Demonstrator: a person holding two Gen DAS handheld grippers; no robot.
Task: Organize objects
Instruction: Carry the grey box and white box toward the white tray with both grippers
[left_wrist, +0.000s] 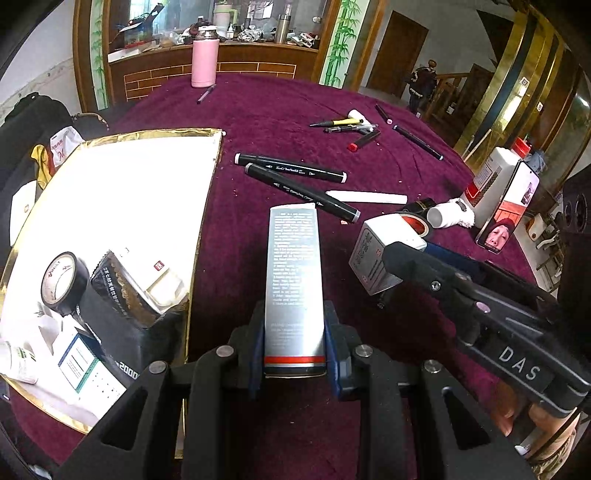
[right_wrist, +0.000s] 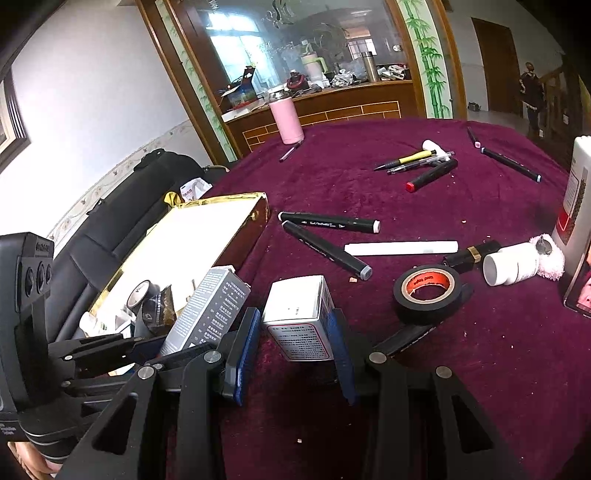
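Cartons, both light, crushable: left gripper (left_wrist: 294, 350) pinches grey carton (left_wrist: 293, 280) low; right gripper (right_wrist: 295, 350) pinches white carton (right_wrist: 301, 317) w/ sides, near gold tray's (left_wrist: 207, 206) edge.

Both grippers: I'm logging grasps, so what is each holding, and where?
Left gripper clamps the tall grey box near its red-striped bottom end. Right gripper clamps the small white box by its sides.

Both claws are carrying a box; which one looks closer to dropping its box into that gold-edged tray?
Probably left: its claw, gripping the grey box, sits beside the tray; the right claw is farther.
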